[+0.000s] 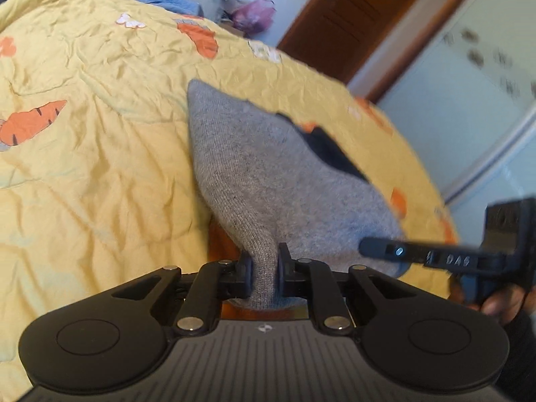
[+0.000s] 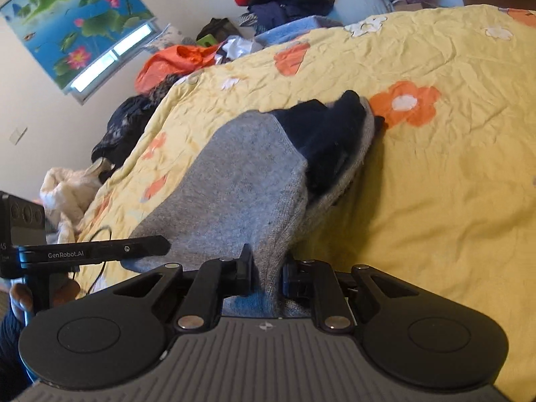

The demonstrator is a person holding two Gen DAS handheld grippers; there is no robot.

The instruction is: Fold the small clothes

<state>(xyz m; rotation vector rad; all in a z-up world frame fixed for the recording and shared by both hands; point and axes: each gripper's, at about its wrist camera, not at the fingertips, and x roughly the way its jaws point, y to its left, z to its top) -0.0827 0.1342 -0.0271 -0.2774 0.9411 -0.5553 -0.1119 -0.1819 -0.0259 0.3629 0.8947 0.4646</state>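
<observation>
left gripper [image 1: 264, 268]: clamped on near edge of grey knitted garment with navy patch [image 1: 268, 167] | right gripper [image 2: 266, 273]: pinching same garment's edge | garment: lifted over yellow carrot-and-flower print quilt [image 1: 100, 134], far end resting on it

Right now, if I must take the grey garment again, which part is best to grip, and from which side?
Grip the grey garment at its near grey edge, coming from the near side of the yellow quilt. Both the left gripper and the right gripper already pinch that edge, side by side. It is thin, bunched knit that fits between the fingers. The far end, with its dark blue part, looks bulkier and lies on the quilt.
</observation>
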